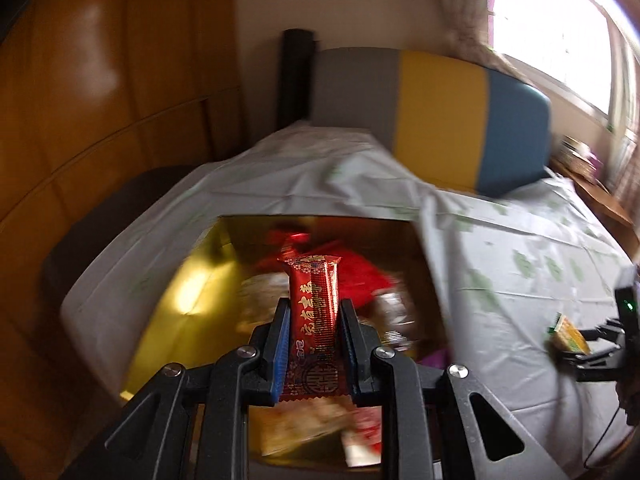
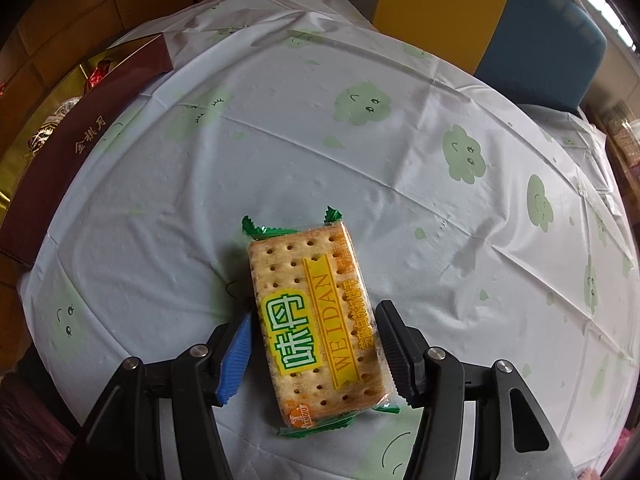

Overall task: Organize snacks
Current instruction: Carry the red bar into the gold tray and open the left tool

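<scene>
Surface [image 2: 280, 140]: white cloth with green cloud print, mostly bare around the cracker packet [image 2: 316, 320]; gold-lined box [image 1: 192, 280] at its left edge, chair [image 1: 440, 120] at the far edge. Left gripper [image 1: 314, 312]: fingers closed on 1 red snack bar [image 1: 314, 300], above the box's blurred wrappers. Right gripper [image 2: 316, 344]: fingers partly open, flanking the packet lying flat; contact cannot be told.

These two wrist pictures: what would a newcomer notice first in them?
First, the red snack bar, clamped in the left tool above the gold-lined box of snacks. Next, the cracker packet, lying on the cloud-print tablecloth between the fingers of the right tool.
</scene>
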Available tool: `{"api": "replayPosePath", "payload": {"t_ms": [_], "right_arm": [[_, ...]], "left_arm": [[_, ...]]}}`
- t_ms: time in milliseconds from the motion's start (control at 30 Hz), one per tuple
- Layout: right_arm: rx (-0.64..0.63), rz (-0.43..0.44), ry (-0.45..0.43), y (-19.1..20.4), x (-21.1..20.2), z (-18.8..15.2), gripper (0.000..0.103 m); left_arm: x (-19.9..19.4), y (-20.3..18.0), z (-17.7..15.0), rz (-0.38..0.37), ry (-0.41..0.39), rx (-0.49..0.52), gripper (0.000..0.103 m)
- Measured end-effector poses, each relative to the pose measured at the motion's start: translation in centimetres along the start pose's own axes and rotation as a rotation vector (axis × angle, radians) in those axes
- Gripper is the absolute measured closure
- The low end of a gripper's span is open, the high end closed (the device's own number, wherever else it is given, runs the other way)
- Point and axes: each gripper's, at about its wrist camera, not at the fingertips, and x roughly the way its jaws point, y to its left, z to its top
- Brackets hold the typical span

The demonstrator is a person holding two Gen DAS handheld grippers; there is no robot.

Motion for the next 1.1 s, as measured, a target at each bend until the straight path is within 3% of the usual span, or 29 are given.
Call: {"api": "replayPosePath", "payload": {"t_ms": [167, 400, 1100], "right_arm": [[-0.054, -0.042, -0.031, 1.0, -0.1, -0.3, 0.044], [-0.050, -0.032, -0.040, 1.0, -0.2, -0.7, 0.044], [-0.059, -0.033, -0.041, 1.2, -0.4, -0.8, 0.045]], "left_arm": [[-0.5, 2.2, -0.8, 0.053, -0.012, -0.036, 0.080], [-0.6, 3.0, -1.3, 0.070, -0.012, -0.051, 0.080], [1.0, 5.1, -2.6, 0.072, 0.066, -0.109, 0.080]]}}
